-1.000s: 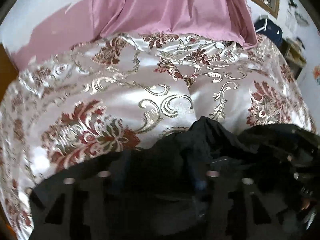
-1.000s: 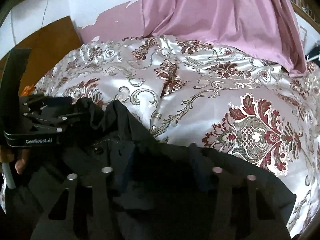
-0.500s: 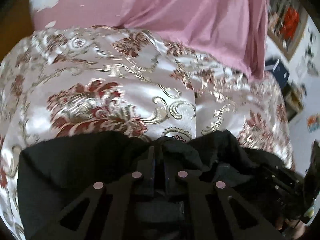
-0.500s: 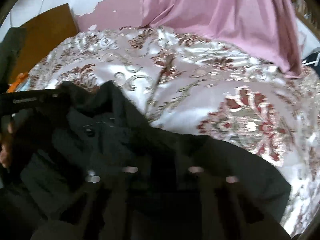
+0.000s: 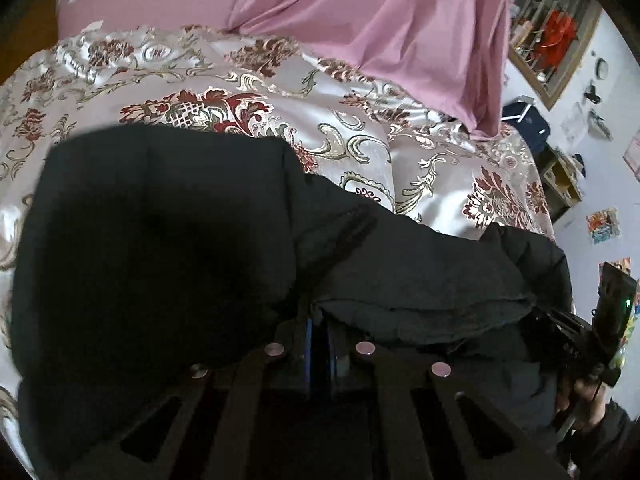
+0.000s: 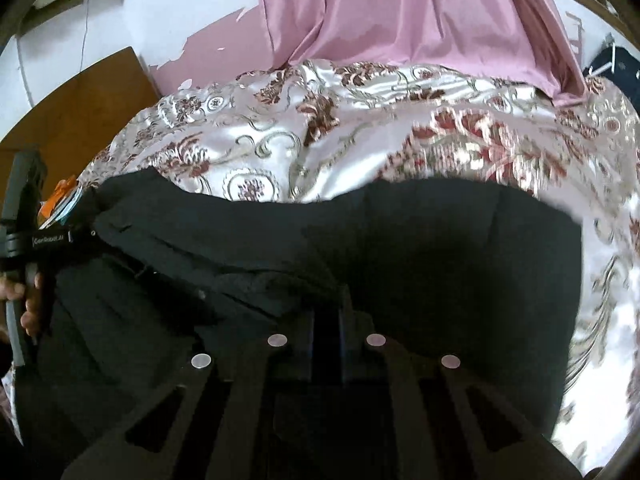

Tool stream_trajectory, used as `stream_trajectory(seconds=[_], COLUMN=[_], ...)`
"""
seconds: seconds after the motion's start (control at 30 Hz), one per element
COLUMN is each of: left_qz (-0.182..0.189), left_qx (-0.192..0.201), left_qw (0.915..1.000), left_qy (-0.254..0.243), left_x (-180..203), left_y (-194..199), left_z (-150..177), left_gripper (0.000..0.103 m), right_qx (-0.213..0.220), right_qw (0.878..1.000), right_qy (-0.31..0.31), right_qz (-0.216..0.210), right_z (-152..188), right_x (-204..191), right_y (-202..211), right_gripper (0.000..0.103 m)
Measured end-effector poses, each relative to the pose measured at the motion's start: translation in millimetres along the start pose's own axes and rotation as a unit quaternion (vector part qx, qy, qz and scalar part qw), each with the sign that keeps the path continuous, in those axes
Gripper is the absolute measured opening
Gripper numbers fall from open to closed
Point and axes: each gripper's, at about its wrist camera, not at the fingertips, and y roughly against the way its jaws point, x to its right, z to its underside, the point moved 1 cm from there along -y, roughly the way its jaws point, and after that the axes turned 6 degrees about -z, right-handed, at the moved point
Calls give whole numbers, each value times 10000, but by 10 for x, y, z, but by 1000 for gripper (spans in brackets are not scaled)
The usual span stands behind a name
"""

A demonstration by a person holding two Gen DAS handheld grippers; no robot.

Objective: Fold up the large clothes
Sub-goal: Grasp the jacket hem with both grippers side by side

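Nearest each camera, both claws are clamped on the near edge of the black garment (image 5: 160,248): the left claw (image 5: 318,320) and the right claw (image 6: 326,316) each pinch a bunched fold. The garment lies spread across the floral satin bedspread (image 5: 360,92), with a pink curtain (image 6: 400,12) beyond. The fold seems under way; next, carry the gripped edge forward evenly.
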Motion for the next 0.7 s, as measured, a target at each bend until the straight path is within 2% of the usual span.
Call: stream_trajectory(seconds=[0.13, 0.3, 0.5, 0.6, 0.7], left_qz=[21, 97, 145, 159, 111], left_qx=[229, 290, 388, 427, 461], left_qw=[9997, 9995, 9991, 9990, 9989], left_qy=[-40, -13, -19, -13, -62], left_x=[-8, -42, -45, -45, -18], left_y=[-5, 5, 3, 9, 20], left_z=[116, 123, 162, 178, 189], left_gripper=[6, 6, 6, 6, 9], right_qx=[129, 307, 868, 1219, 1072], right_qw=[9997, 9988, 9956, 9924, 9939], right_qy=[-149, -181, -159, 59, 186], right_qz=[-121, -349, -313, -168, -155], right_z=[111, 141, 219, 112, -154], right_x=[79, 83, -26, -136, -236], right_y=[-44, 27, 454, 649, 510], right_gripper=[8, 11, 11, 11, 11])
